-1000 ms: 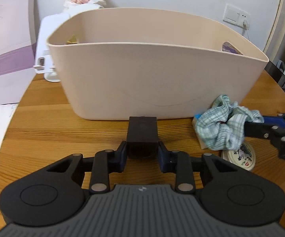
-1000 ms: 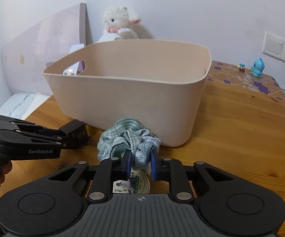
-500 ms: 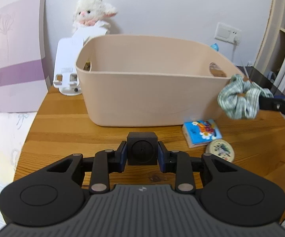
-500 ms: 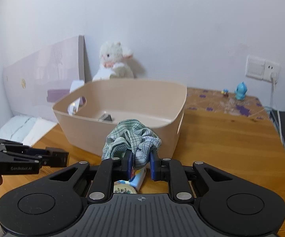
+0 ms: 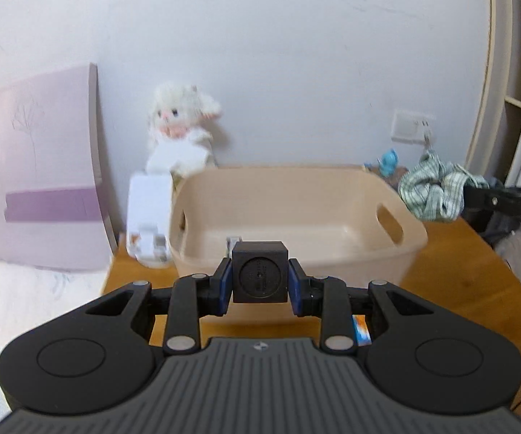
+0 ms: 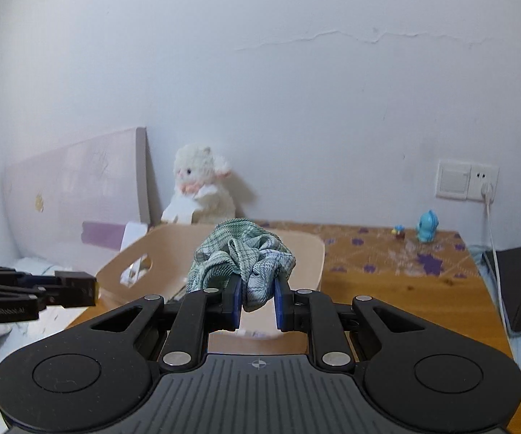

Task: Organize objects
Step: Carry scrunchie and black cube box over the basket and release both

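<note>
Right wrist | scrunchie [image 6: 240,264]: green plaid, crumpled | right claw [image 6: 257,305] clamps it

Both grippers hung raised in the air, level. The left gripper [image 5: 259,282] was clamped on a black cube [image 5: 259,276]; the right gripper [image 6: 258,305] pinched a green checked cloth [image 6: 242,264] between its blue pads.

I'm in a home bedroom: a plush lamb [image 6: 202,184] sits against the white wall, a small blue figurine [image 6: 427,226] stands on my wooden table [image 6: 405,289], and white bedding [image 5: 25,296] lies beside it.
</note>
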`<state>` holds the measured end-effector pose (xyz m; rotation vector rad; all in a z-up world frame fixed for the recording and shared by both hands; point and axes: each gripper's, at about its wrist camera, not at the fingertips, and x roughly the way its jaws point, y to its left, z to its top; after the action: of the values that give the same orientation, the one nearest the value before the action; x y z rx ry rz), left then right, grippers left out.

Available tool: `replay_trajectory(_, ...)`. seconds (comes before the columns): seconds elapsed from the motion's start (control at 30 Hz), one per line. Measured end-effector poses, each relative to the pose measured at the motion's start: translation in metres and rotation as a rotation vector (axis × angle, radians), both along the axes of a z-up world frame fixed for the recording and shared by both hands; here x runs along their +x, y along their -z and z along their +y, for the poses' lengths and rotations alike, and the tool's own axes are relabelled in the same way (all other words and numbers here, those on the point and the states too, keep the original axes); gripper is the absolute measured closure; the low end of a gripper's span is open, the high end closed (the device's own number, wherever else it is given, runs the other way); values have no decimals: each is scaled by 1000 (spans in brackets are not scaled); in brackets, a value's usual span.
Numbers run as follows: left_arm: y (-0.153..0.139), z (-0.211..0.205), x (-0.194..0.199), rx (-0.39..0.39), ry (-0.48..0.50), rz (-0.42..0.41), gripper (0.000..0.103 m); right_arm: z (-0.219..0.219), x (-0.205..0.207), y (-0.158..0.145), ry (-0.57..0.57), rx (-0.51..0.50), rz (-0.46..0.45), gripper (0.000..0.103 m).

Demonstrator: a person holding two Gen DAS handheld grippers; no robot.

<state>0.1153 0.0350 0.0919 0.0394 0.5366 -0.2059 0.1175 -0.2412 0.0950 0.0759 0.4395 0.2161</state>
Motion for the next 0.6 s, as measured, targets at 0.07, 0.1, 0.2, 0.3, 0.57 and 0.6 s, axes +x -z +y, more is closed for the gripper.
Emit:
replay_trajectory(0.07, -7, -2, 10, 9, -11, -19, 70, 2, 6, -2, 7, 5, -8, 87)
replay_trajectory(0.1, -9, -3, 16, 13, -14, -21, 70, 3, 9, -2, 11, 5, -10, 87)
replay_trajectory(0.2, -8, -8, 37, 25, -33, -12, 70, 10, 20, -3, 20, -7, -24, 87)
replay_trajectory(0.3, -1, -14, 58, 39, -55, 10, 70, 23, 32, 0, 19, -36, -25, 87)
replay_trajectory(0.57, 27, -25, 103, 82, -109, 90, 70, 44, 75, 23, -7, -114, 40, 87)
replay_trajectory(0.6, 31, -26, 106, 90, -115, 99, 70, 46, 80, 28, -10, -127, 57, 87)
